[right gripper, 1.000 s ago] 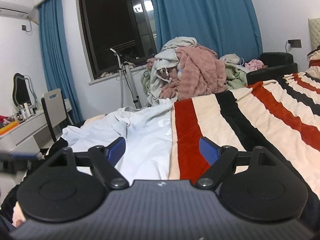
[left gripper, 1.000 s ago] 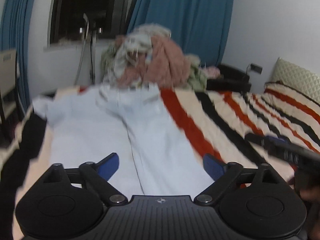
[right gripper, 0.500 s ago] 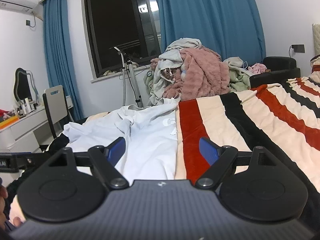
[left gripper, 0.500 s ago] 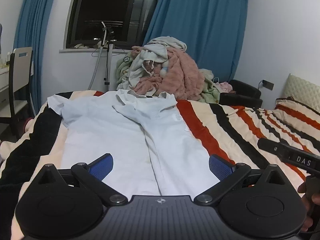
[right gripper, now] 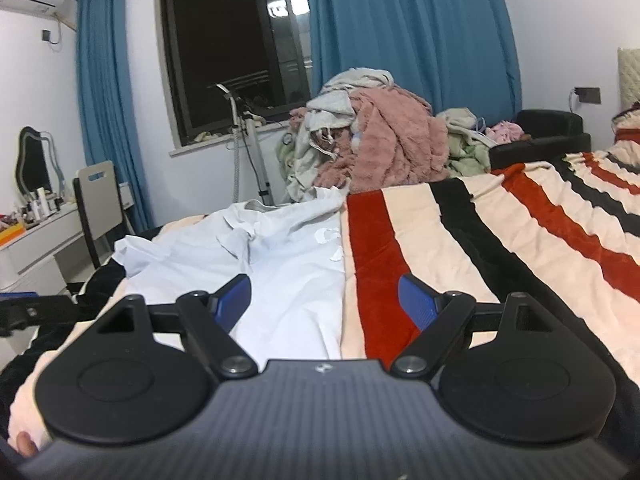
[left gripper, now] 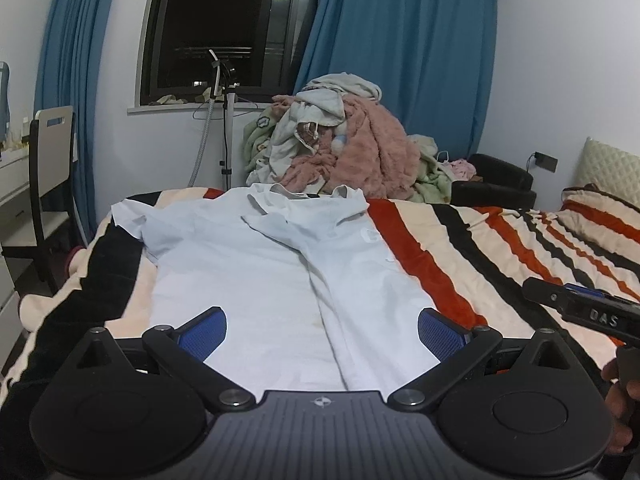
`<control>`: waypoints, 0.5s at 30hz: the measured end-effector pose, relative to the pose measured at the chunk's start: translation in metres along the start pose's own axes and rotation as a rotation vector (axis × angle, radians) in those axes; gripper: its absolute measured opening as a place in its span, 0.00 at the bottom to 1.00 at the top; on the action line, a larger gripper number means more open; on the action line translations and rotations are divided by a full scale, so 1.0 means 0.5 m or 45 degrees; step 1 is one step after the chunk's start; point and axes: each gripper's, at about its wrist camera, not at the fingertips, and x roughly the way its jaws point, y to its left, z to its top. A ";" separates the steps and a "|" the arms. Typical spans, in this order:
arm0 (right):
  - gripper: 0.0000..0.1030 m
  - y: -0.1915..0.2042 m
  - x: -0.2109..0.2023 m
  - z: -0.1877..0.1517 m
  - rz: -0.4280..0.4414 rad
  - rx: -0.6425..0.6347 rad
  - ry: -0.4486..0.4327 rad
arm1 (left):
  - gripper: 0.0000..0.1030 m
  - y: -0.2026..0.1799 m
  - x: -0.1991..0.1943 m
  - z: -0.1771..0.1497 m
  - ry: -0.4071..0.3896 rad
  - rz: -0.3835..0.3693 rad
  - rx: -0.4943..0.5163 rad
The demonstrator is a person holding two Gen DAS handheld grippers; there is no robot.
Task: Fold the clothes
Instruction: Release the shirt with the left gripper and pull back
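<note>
Shirt (left gripper: 280, 272) hem behind left gripper (left gripper: 322, 328)

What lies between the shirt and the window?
A heap of clothes sits beyond the shirt, left of it a stand before the window; left wrist view.

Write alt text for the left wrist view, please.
A pale blue shirt lies spread on a striped blanket, with the left gripper above its lower hem, jaws wide open and empty. Behind it are a heap of clothes, blue curtains and a dark window.
</note>
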 end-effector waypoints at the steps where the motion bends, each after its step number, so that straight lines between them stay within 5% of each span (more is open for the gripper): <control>1: 0.80 0.002 0.004 0.000 -0.006 0.006 0.007 | 1.00 0.003 -0.002 0.000 0.003 0.007 0.008; 8: 0.80 0.041 0.042 -0.007 -0.021 -0.004 0.053 | 1.00 0.035 0.003 0.005 0.051 0.002 -0.023; 15: 0.80 0.101 0.121 0.006 -0.008 -0.018 0.093 | 1.00 0.094 -0.009 0.025 -0.012 0.084 -0.068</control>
